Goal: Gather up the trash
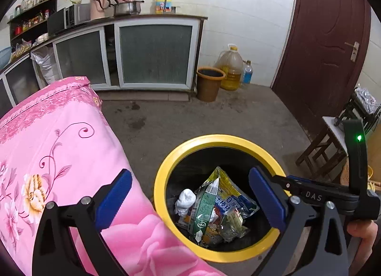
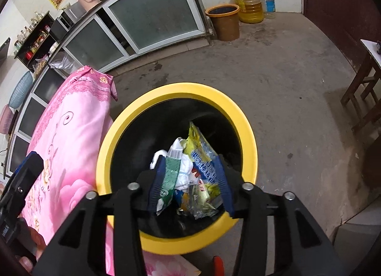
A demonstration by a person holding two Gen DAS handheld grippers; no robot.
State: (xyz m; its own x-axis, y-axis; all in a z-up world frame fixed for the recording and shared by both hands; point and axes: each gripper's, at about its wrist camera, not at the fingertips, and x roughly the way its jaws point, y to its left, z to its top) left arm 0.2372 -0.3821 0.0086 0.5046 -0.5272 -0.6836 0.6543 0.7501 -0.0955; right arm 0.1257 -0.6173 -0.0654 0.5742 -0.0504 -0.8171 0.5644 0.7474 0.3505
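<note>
Crumpled wrappers (image 1: 221, 207) and white tissue (image 1: 184, 201), heaped inside yellow-rimmed black bin (image 1: 164, 178) on floor beside pink floral cloth (image 1: 71, 156). Left gripper (image 1: 190, 202) fingers spread wide, empty. Right gripper (image 2: 190, 180) fingers parted above heap, pinching nothing.

Glossy plastic bin rim (image 1: 166, 171) (yellow), crinkly foil wrappers (image 1: 228, 199)

The trash bin (image 1: 164, 168) has a bright yellow rim and a black inside. Among the trash lie a green-and-white wrapper (image 1: 202, 207), a yellow-and-blue printed packet (image 1: 234, 195) and a white crumpled tissue (image 1: 184, 201). The cloth (image 1: 62, 156) beside it is pink with a floral pattern and curling purple vines. Both claws are black with blue pads (image 1: 113, 201). The bucket (image 1: 209, 84) by the wall is brown, the door (image 1: 328, 44) dark red-brown.
</note>
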